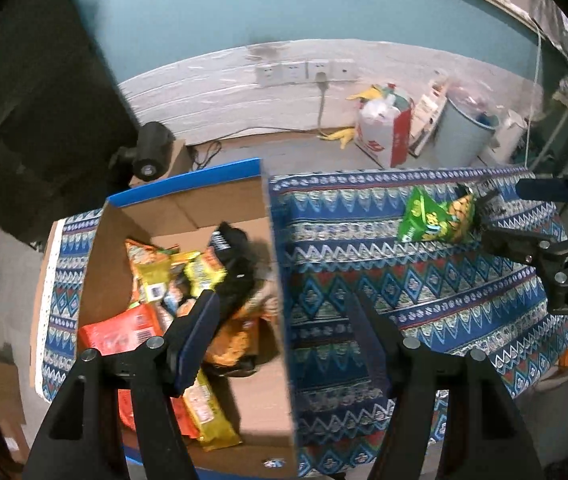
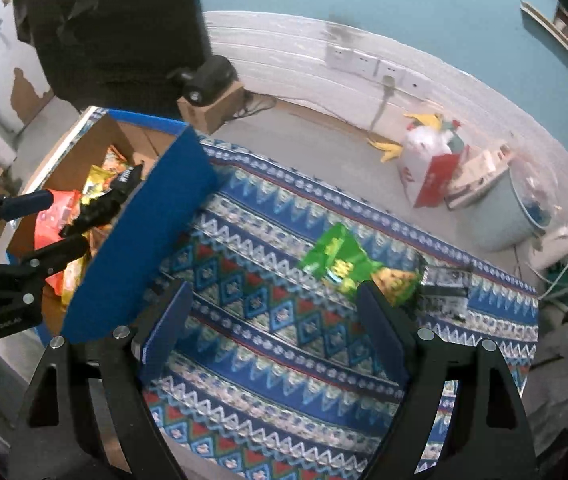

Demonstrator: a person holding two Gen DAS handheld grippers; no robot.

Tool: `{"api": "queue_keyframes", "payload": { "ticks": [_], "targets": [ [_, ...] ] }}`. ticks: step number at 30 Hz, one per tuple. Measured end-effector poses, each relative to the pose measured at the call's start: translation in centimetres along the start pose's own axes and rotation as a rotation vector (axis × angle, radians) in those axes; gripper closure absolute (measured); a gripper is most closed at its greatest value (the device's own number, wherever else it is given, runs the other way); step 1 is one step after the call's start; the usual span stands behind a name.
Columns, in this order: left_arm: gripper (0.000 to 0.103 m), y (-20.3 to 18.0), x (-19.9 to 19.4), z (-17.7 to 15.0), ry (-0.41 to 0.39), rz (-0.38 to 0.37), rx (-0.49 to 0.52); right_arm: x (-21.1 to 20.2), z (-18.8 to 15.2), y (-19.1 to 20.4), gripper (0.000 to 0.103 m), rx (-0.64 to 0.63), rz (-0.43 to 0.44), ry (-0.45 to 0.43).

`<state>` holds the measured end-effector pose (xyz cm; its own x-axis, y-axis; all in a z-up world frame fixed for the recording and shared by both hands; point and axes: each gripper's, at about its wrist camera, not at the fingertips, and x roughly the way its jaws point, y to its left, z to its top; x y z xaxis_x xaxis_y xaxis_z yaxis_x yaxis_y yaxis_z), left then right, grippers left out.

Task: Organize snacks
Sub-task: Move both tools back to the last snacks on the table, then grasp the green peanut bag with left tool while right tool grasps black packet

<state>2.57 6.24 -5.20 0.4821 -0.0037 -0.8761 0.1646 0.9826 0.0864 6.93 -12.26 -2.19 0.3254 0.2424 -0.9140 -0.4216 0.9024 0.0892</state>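
Blue-padded fingers on both grippers, spread and holding nothing. Left gripper [image 1: 284,320] sits over the near wall of the cardboard box [image 1: 280,320], one finger above the packets, the other outside over the cloth. Right gripper [image 2: 272,332] hovers over bare patterned tablecloth [image 2: 252,360] on the counter, box wall just to its left.

Box, blue outside and brown inside, already holds a pile of snack packets [image 1: 172,280]: red, orange, yellow, one black. Green snack bag [image 2: 347,264] is the only one I can see left out; it lies flat on the cloth just ahead of the right finger. A small dark item beside it, can't tell what.

Step looks like: reach for the last bag. Right gripper is nearest. Next move needs it forward and down, fingers straddling the bag's edge, close, then carry over the box wall.
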Motion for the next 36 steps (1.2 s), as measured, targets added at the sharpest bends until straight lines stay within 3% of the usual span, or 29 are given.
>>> {"api": "queue_keyframes", "payload": {
  "ticks": [17, 23, 36],
  "targets": [
    [0.027, -9.9, 3.8, 1.9, 0.078, -0.022, 0.150, 1.6, -3.4, -8.6, 0.019, 0.123, -0.083, 0.056],
    [0.026, -12.1, 7.6, 3.9, 0.142, -0.035, 0.153, 4.0, -2.5, -12.1, 0.019, 0.104, -0.142, 0.132],
    [0.026, -13.3, 14.8, 6.5, 0.246, -0.050, 0.051, 10.3, -0.4, -17.4, 0.019, 0.139, -0.212, 0.180]
  ]
}}
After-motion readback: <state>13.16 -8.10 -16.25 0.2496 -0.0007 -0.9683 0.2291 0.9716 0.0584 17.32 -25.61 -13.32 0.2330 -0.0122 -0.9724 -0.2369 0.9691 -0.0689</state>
